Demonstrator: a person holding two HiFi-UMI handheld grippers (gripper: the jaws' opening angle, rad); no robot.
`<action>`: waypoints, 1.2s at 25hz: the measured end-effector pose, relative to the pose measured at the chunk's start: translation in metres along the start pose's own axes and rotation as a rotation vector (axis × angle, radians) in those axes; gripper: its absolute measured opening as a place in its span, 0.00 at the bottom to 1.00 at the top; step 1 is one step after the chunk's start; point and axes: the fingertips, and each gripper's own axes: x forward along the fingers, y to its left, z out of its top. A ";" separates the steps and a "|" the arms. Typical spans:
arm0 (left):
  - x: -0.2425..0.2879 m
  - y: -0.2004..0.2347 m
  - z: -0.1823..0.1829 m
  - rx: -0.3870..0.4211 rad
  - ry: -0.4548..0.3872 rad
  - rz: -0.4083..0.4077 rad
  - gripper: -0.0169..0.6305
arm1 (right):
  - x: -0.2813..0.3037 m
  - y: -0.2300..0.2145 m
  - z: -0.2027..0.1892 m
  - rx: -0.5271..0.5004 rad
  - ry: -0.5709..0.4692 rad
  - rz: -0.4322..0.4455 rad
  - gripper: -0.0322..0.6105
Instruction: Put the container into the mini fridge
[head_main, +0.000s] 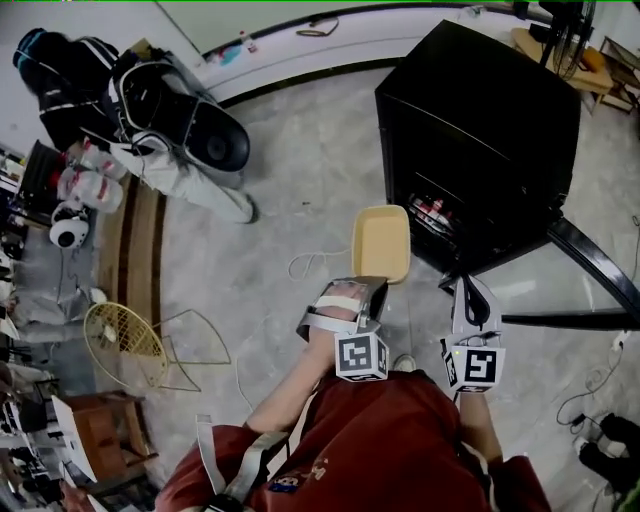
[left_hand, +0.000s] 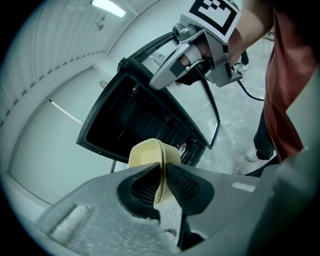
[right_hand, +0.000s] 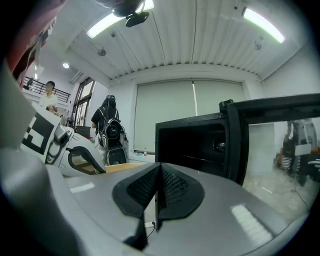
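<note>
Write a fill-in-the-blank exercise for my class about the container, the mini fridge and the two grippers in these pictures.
1. The left gripper has its jaws shut on a ___ container.
2. The black mini fridge stands on the floor with its door ___.
3. The right gripper has its jaws together and holds ___.

Missing words: yellow; open; nothing

Left gripper (head_main: 362, 292) is aimed at 1 o'clock, jaws clamped on the container (head_main: 381, 243). Right gripper (head_main: 468, 292), at its 3 o'clock, is held closed.
</note>
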 end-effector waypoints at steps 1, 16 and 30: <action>0.006 0.007 -0.002 0.012 -0.018 -0.009 0.10 | 0.008 0.000 0.002 0.000 0.001 -0.016 0.05; 0.075 0.069 -0.021 0.188 -0.257 -0.144 0.10 | 0.084 0.004 0.017 -0.001 0.049 -0.290 0.05; 0.106 0.076 -0.019 0.381 -0.415 -0.212 0.10 | 0.077 0.011 0.000 0.047 0.068 -0.530 0.05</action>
